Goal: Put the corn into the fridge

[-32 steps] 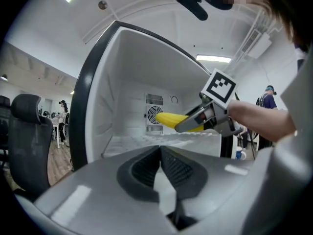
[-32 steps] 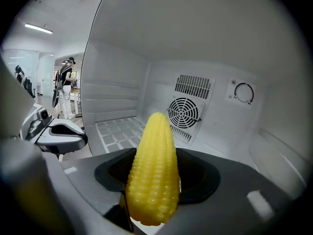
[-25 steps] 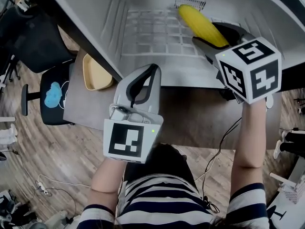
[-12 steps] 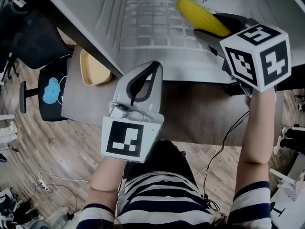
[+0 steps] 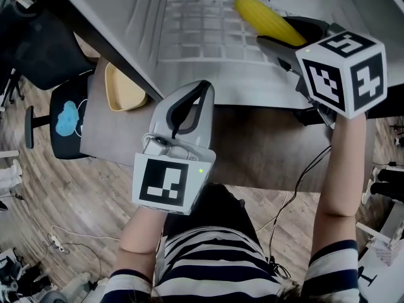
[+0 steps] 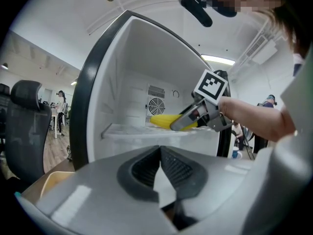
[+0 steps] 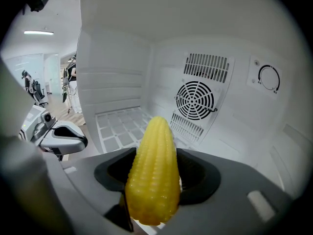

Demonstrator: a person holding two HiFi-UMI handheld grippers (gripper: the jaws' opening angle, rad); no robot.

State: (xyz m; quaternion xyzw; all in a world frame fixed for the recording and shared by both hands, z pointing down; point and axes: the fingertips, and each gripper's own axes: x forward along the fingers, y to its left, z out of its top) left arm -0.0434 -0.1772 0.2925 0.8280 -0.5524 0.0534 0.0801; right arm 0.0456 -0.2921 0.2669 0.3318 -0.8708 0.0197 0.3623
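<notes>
Wood floor shows far below, and a grey table (image 5: 265,150) holds a small white fridge (image 5: 142,17) that is open at the front. A tan tray (image 5: 123,90) sits on the table beside it.

The right gripper (image 5: 284,35) has reached inside the fridge. Its jaws stand wide and squeeze the corn (image 5: 265,16) from both sides. They hold the fat end, so the thin end goes in first and points at the round fan (image 7: 195,99) on the back wall. The corn hangs just over the white shelf (image 5: 202,36). I cannot tell if it touches the shelf yet. I think it is held low and tipped down so it can be laid flat without a drop or a roll.

The left gripper (image 5: 203,90) waits outside, in front of the fridge. Its jaws are pressed together with nothing between them. I think it stays back there to keep out of the way, since one gripper is enough for the corn.

The job looks nearly done. What is left is to set the corn down, let go, and pull the right gripper out.
</notes>
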